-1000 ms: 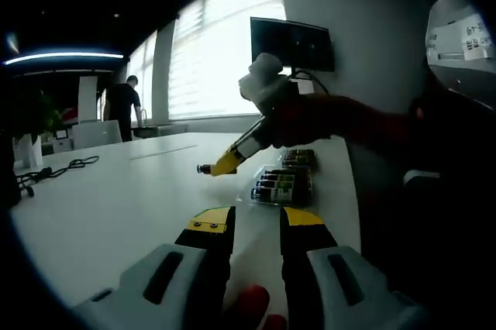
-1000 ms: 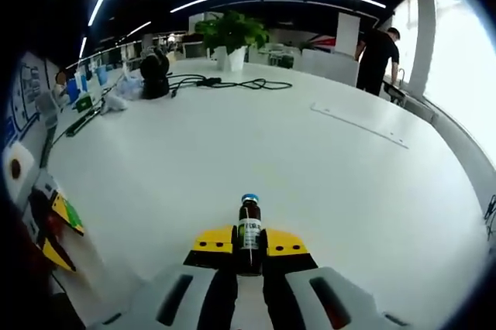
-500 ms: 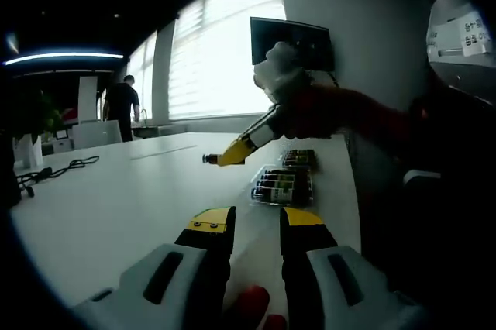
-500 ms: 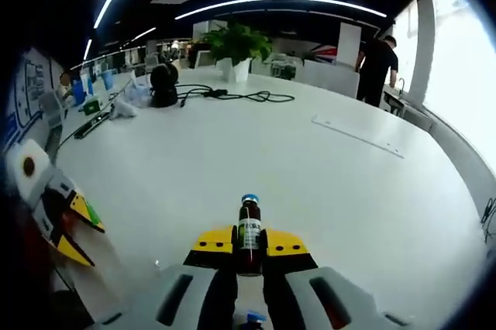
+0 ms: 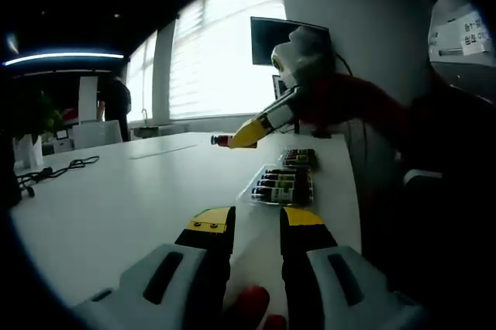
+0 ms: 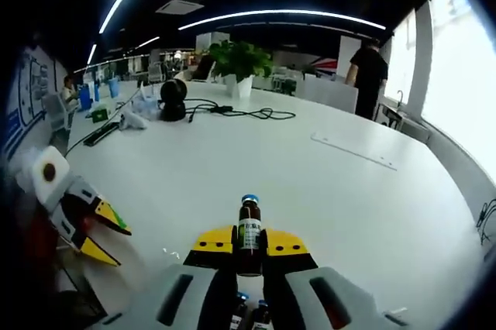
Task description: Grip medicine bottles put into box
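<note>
A: Holding a brown medicine bottle [image 6: 249, 229], the right gripper [image 6: 249, 246] is riding above the white tabletop [image 6: 310, 183]; its yellow-tipped fingers [image 6: 211, 242] are clamped on the bottle's sides, blue cap pointing away from the camera.

B: Is the left gripper view showing the same thing?

A: It is. There the right gripper [image 5: 232, 139] is coming in from the right, raised off the tabletop [image 5: 116, 206], with the bottle [image 5: 222, 140] sticking out beyond its yellow tips.

B: And the box?

A: The box [image 5: 284, 184] is lying on the tabletop below and just past that raised gripper, and rows of bottles with blue caps are already sitting in it. In the right gripper view, two caps [image 6: 248, 314] are peeking up between the finger bases at the bottom edge.

B: Left gripper?

A: The left gripper [image 5: 258, 221] is idling low over the tabletop, fingers [image 5: 211, 224] standing apart with nothing between them. In the right gripper view it [image 6: 105, 238] is showing at the left, its yellow tips likewise spread.

B: Surroundings?

A: Cables [image 6: 232, 109] and a potted plant [image 6: 240, 63] are sitting at the far side of the tabletop; a person [image 6: 367, 74] in dark clothes is standing by the windows.
</note>
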A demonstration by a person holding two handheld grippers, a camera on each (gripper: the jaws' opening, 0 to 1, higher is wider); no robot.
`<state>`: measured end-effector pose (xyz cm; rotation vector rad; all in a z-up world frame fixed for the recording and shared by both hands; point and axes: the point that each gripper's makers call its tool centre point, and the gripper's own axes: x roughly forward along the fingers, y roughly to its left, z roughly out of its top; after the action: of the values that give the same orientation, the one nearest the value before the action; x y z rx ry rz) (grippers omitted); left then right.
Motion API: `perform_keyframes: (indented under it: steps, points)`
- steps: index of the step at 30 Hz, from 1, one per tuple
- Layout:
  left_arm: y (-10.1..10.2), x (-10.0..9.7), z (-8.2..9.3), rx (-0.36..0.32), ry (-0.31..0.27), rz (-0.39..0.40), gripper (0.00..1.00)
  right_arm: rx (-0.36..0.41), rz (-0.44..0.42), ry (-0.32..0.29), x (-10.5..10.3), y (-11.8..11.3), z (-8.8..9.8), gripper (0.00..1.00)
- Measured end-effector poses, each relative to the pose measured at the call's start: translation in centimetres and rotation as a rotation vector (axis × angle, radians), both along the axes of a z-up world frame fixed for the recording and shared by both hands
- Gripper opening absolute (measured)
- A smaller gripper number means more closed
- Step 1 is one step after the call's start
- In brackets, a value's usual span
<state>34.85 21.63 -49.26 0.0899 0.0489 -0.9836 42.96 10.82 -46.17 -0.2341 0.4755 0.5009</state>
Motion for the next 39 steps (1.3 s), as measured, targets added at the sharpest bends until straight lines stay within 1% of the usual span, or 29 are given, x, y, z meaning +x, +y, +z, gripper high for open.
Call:
perform_keyframes:
  steps: [7,13,20,31,33,35,39]
  points:
    - [0.0,0.0,0.0,0.000,0.001,0.000,0.17,0.015,0.000,-0.008,-1.2,0.1,0.2,0.08]
    - [0.1,0.0,0.0,0.001,0.000,0.001,0.17,0.024,-0.001,0.001,-1.7,0.0,-0.2,0.08]
    - [0.1,0.0,0.0,0.000,0.000,0.002,0.17,0.042,-0.005,0.005,-2.4,0.1,-0.3,0.08]
    - [0.0,0.0,0.0,0.001,0.000,0.001,0.17,0.072,-0.011,0.031,-3.7,0.6,-1.3,0.08]
    - [0.1,0.0,0.0,0.001,0.000,0.001,0.17,0.064,-0.016,0.045,-3.9,0.7,-1.7,0.08]
    - [0.1,0.0,0.0,0.000,0.000,0.002,0.17,0.065,-0.024,0.044,-4.1,0.6,-2.0,0.08]
    - [0.1,0.0,0.0,-0.001,0.001,0.001,0.17,0.082,-0.023,0.054,-4.7,1.0,-2.2,0.08]
